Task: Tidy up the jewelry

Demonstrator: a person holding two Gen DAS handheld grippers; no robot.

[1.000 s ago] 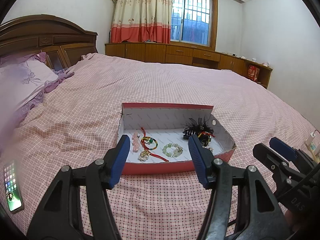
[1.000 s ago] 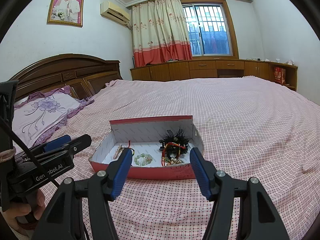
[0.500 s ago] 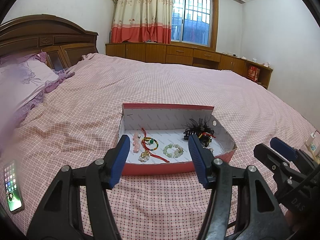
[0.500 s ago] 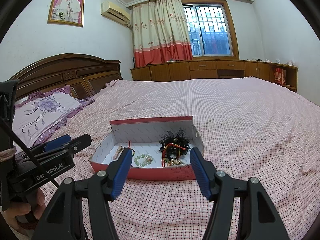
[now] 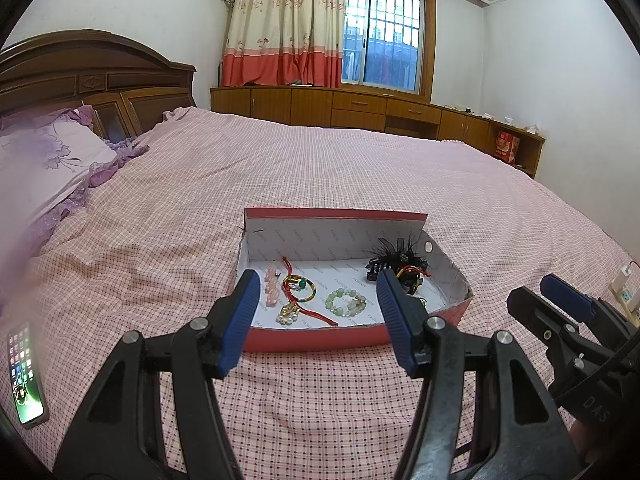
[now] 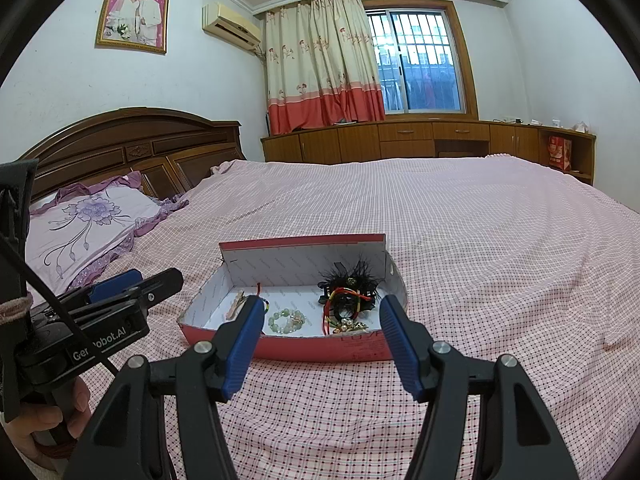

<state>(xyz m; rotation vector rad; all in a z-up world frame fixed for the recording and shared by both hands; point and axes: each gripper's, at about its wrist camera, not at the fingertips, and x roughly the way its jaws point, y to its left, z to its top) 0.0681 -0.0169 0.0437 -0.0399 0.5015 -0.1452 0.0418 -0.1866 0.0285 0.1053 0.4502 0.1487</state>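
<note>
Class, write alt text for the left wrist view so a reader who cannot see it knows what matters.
An open red box on a pink checked bedspread holds a green bead bracelet, red-corded bangle, pink hair clip and black feathered hair clip. The open, empty left gripper hovers before it; the right gripper shows at right, a lit phone at left.

- Left gripper (image 5: pixel 316 300): jaws apart with nothing between them, blue pads facing each other, pointing forward and a little downward.
- Right gripper (image 6: pixel 322 328): jaws apart and empty too, aimed forward and slightly down.
- The two grippers sit side by side, near each other but apart.
- Left hand (image 6: pixel 44 428): wrapped around the left gripper's handle, fingers curled.
</note>
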